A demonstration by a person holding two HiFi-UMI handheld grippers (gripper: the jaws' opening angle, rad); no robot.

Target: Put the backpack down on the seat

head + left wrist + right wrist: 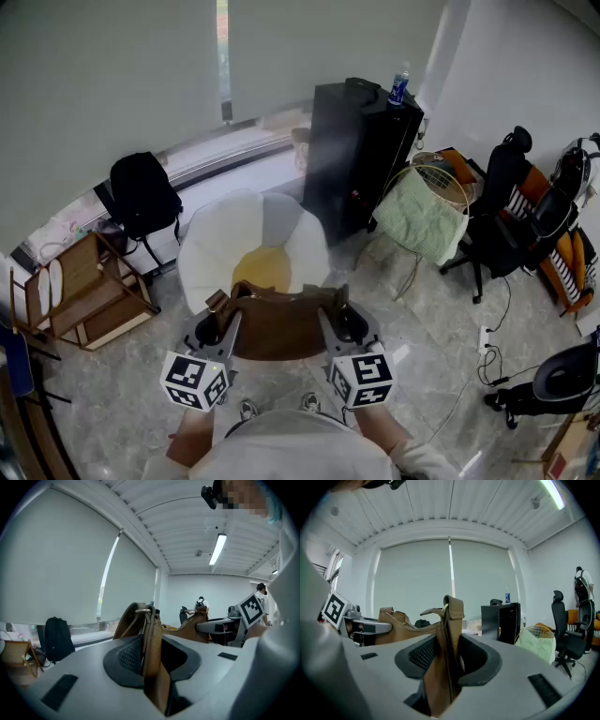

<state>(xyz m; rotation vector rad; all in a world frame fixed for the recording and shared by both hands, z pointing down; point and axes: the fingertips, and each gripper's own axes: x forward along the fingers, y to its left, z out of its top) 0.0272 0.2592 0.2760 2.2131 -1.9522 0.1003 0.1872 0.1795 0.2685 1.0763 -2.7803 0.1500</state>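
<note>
A brown leather backpack (279, 323) hangs between my two grippers, just in front of the white armchair (220, 234) with its yellow seat cushion (264, 268). My left gripper (216, 323) is shut on the bag's left strap (151, 639), which stands upright between the pads. My right gripper (345, 321) is shut on the other strap (449, 634). The bag's body (398, 623) shows to the left in the right gripper view, and its body (190, 627) shows to the right in the left gripper view. The bag is held clear of the seat.
A black backpack (142, 195) leans by the window at left, near a wooden rack (84, 295). A black cabinet (361, 155) with a bottle (399, 86) stands behind the chair. A wire basket with green cloth (427, 211), an office chair (502, 220) and floor cables (487, 352) are at right.
</note>
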